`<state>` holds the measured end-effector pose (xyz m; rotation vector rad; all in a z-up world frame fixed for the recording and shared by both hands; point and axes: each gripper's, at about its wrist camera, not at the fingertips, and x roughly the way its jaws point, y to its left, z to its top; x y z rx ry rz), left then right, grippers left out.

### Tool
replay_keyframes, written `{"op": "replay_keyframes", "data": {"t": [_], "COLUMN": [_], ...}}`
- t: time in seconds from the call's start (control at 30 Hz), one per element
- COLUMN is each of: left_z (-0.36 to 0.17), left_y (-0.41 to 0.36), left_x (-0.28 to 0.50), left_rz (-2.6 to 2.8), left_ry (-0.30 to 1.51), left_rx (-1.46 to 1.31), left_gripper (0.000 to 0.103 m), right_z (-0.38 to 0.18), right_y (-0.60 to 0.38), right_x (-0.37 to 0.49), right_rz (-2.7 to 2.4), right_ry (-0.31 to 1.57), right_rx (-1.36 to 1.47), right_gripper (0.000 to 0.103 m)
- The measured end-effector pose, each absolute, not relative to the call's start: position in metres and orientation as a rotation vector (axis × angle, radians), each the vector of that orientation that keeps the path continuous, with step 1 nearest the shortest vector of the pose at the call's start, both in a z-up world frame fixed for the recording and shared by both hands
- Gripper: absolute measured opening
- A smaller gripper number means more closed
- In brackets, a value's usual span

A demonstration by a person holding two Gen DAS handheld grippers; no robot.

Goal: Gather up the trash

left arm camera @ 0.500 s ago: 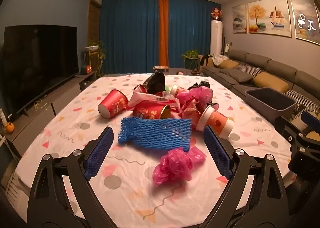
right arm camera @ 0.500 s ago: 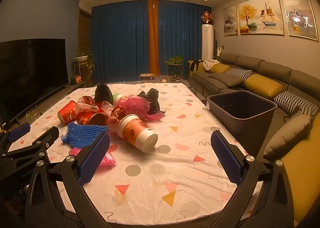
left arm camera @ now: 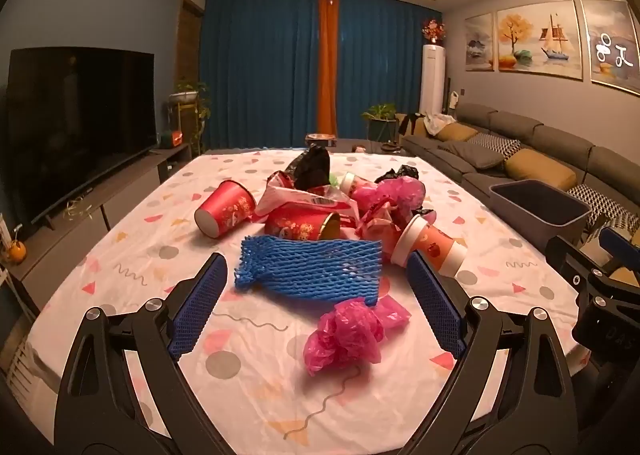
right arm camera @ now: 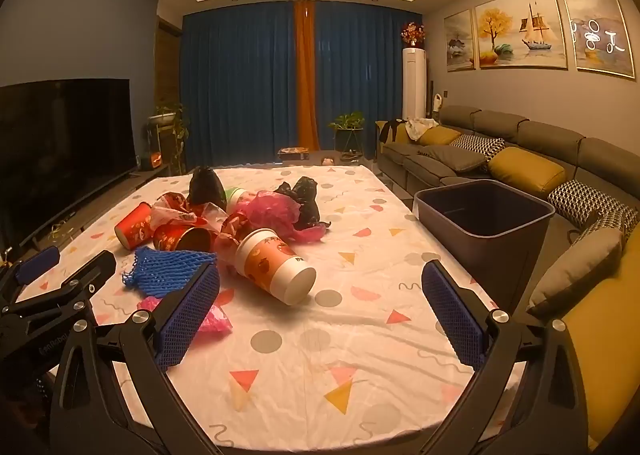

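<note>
A heap of trash lies mid-table: a blue foam net (left arm camera: 310,269), a crumpled pink bag (left arm camera: 348,333), a red cup (left arm camera: 224,209) on its side, a red can (left arm camera: 304,225), an orange-and-white cup (left arm camera: 432,251) and black bags (left arm camera: 312,169). My left gripper (left arm camera: 318,301) hangs open just short of the net, with the pink bag low between its fingers, untouched. In the right wrist view the orange-and-white cup (right arm camera: 274,263) lies ahead of my open right gripper (right arm camera: 320,313), which holds nothing. The blue net (right arm camera: 170,271) sits to its left.
A dark grey bin (right arm camera: 486,223) stands off the table's right edge, in front of the sofa (right arm camera: 520,159). The patterned tablecloth (right arm camera: 320,359) covers the table. A television (left arm camera: 80,123) on a low cabinet runs along the left. The other gripper (left arm camera: 592,291) shows at the right edge.
</note>
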<state>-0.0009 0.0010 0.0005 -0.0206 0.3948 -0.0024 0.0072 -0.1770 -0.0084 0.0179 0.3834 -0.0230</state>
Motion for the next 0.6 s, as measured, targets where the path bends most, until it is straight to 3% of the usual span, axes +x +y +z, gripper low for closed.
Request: {"op": "replay_keyframes", "data": {"t": [0.6], "left_z": [0.0021], "left_y": [0.0020], "left_x": [0.0002], "left_rz": [-0.004], "left_ry": [0.394], "left_rx": [-0.025], "left_gripper": [0.090], "right_z": [-0.0096], "right_y": [-0.1754], "right_x": [0.0078], "right_rz": [-0.013], "right_ry": [0.374], "right_rx": [0.022], "right_gripper": [0.098]}}
